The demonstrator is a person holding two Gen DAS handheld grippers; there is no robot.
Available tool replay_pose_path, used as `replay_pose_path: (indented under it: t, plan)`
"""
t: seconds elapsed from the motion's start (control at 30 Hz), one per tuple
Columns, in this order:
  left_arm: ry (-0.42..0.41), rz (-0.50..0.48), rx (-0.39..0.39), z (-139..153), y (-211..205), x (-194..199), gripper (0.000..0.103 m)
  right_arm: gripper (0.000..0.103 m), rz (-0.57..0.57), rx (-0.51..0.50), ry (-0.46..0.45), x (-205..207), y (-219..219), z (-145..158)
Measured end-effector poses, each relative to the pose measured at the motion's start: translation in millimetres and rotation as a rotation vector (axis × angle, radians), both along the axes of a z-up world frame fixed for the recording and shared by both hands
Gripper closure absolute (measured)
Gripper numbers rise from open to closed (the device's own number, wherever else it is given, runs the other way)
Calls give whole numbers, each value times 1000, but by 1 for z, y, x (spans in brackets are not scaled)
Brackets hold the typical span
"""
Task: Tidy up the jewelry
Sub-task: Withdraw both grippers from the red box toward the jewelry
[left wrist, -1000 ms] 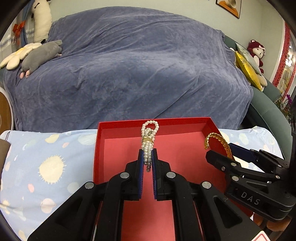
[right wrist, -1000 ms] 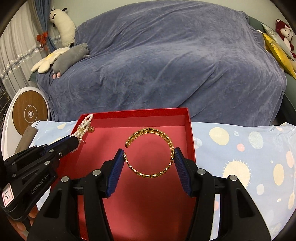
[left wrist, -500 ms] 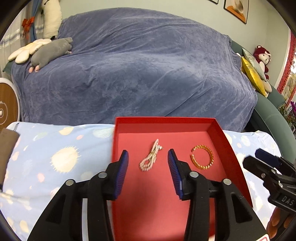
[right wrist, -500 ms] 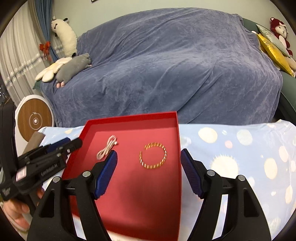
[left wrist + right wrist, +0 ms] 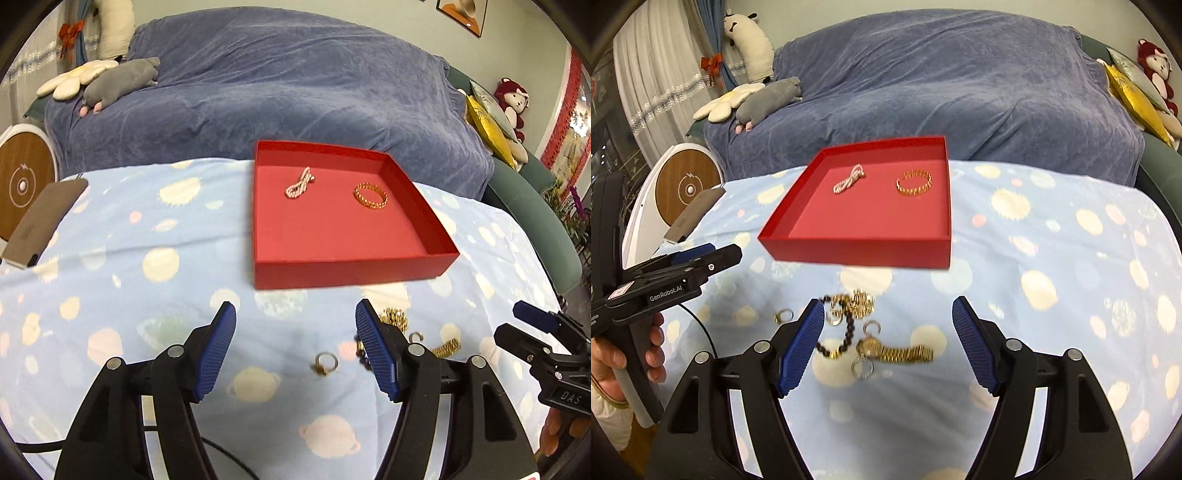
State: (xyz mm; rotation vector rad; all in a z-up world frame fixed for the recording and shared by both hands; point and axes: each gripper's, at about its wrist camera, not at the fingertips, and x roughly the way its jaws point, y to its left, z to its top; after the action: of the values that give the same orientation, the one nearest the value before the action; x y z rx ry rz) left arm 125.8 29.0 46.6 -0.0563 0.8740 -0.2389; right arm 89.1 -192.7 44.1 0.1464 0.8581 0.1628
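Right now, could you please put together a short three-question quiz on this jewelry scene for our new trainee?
1. True or false: the left gripper and the right gripper are both open and hold nothing.
2. Which two pieces lie inside the red box?
A) pearl bracelet and gold bangle
B) gold watch and a ring
3. Fill in: the gold watch lies on the ____, outside the box.

Key: 1 true; 2 A; 3 blue patterned cloth.
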Motion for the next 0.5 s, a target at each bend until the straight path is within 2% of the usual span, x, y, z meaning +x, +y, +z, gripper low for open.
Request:
replay_pose_path:
  t: [0.07, 0.17, 0.27, 0.5]
  plan:
    - [11, 14, 2, -13, 1, -12, 38, 40, -22, 26, 42, -10, -1, -17]
    - [27, 19, -9, -29, -2, -23, 38, 44, -46, 68, 85, -14, -3, -38]
    - [45, -14, 16, -44, -7, -27, 38, 49, -32, 40, 115, -9, 3, -54]
    - [72, -18, 26, -61, -7, -27, 38, 49, 17, -42, 49, 9, 19, -52]
